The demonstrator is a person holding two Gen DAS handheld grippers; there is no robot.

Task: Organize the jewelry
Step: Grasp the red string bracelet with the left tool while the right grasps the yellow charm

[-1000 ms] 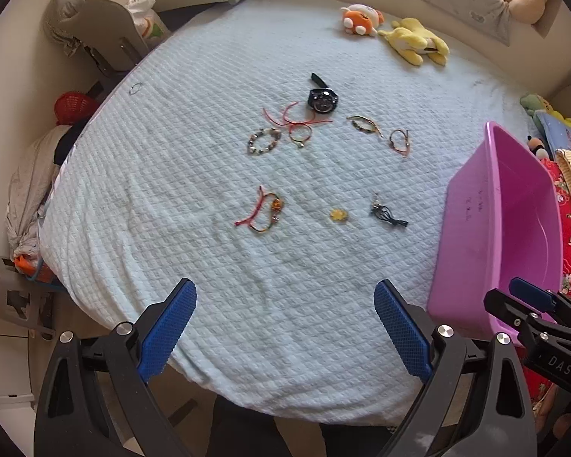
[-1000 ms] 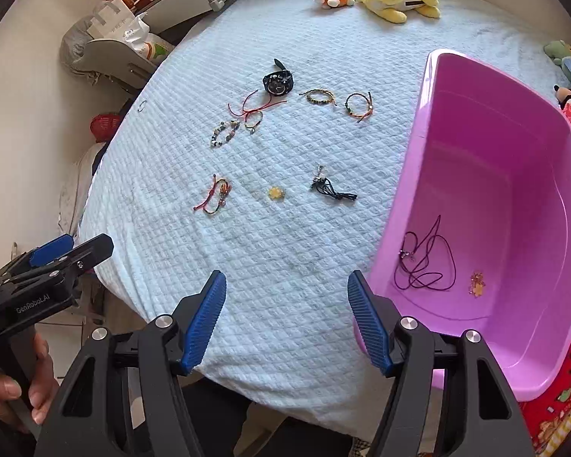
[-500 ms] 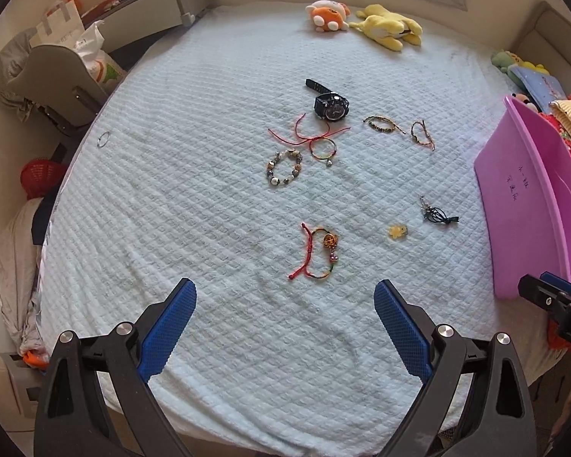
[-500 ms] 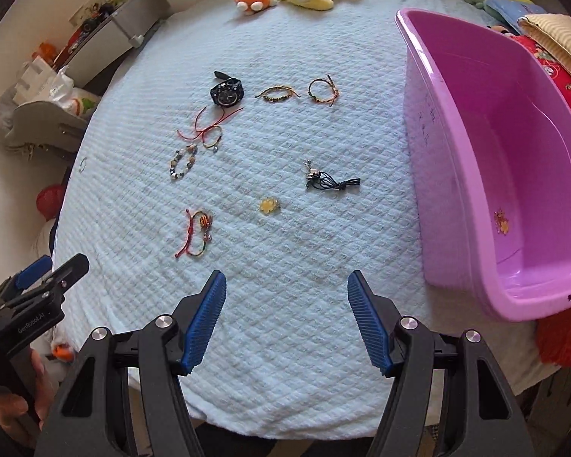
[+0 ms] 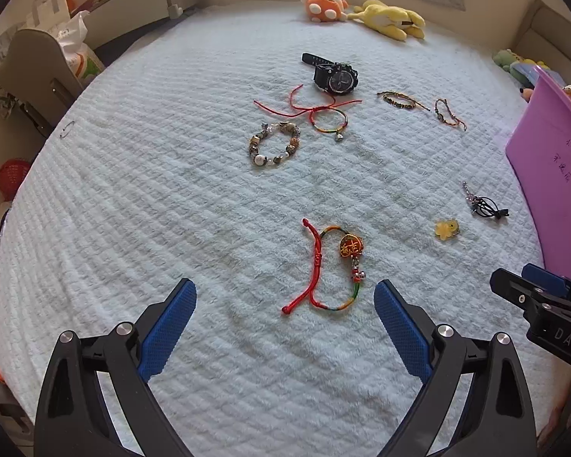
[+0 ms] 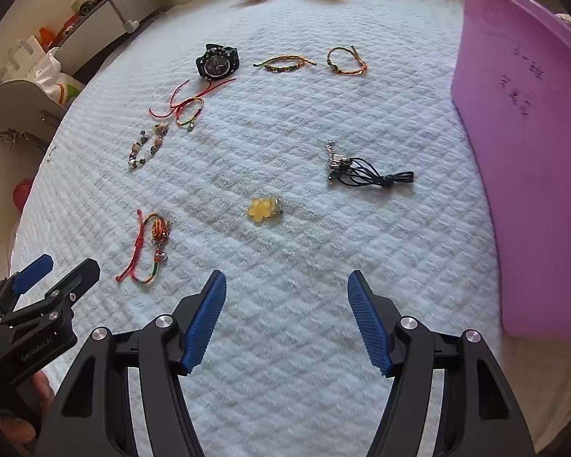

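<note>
Left wrist view: left hand-held gripper (image 5: 284,318) spread wide, holding nothing, above a bed (image 5: 171,198) covered by a pale blue quilted blanket. Just ahead of its fingers lies a red cord bracelet with a gold charm (image 5: 333,264). Toward the far edge lie a beaded bracelet (image 5: 273,144), a black watch (image 5: 335,76) and two plush toys (image 5: 365,15). Right wrist view: right hand-held gripper (image 6: 286,314) likewise spread and holding nothing; a yellow flower charm (image 6: 263,208) and black cord necklace (image 6: 365,171) lie ahead, a purple plastic bin (image 6: 533,152) at the bed's right edge.
</note>
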